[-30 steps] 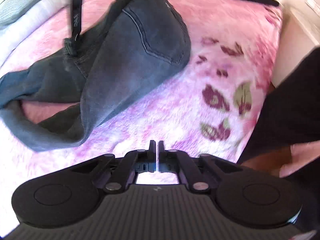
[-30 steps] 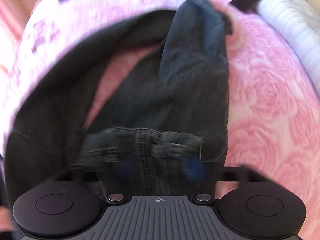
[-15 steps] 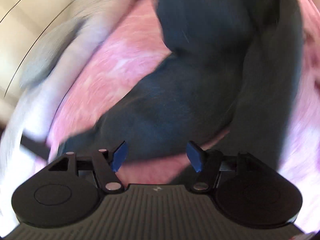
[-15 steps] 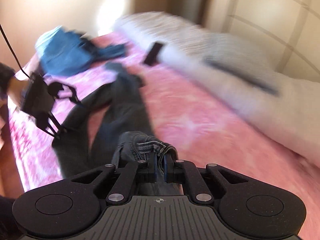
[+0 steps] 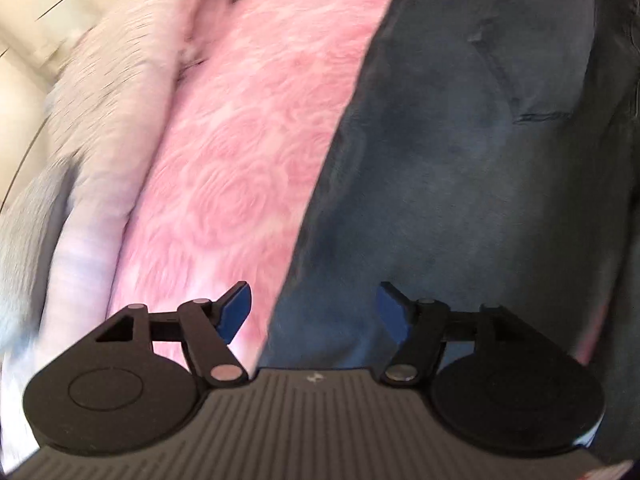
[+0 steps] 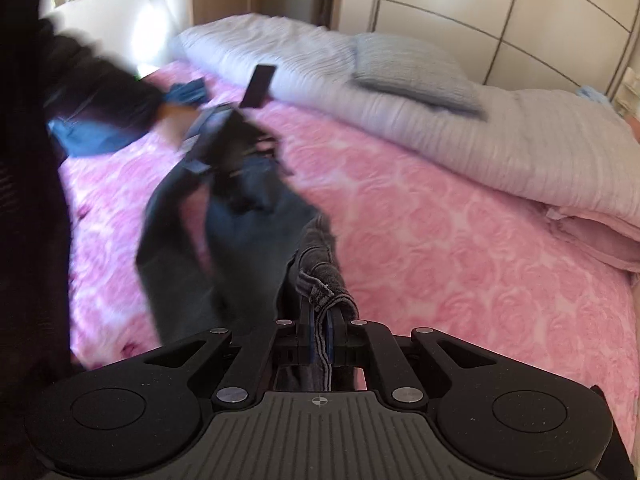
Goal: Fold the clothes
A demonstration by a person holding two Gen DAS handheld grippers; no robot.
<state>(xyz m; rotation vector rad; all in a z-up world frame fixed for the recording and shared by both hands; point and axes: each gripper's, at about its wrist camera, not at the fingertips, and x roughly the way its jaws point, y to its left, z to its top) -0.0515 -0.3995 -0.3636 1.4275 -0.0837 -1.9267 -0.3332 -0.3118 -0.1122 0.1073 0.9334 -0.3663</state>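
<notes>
While clamped on a folded edge of the dark jeans [image 6: 316,268], right gripper [image 6: 319,334] noted raised above the pink blanket [image 6: 460,232], trouser legs trailing down onto it. Left gripper [image 5: 313,314] noted with jaws apart, just opened wider, nothing between the blue pads [image 5: 234,310]; poised over the jeans' edge. Black phone [image 6: 259,86] noted beside the grey duvet [image 6: 400,92].

pink rose-pattern blanket [image 6: 460,232] over the bed, white quilt [image 6: 400,92] bunched along far side, grey pillow [image 6: 416,72] on it, dark phone [image 6: 259,86] at quilt edge, cream wardrobe doors [image 6: 520,12] behind
</notes>
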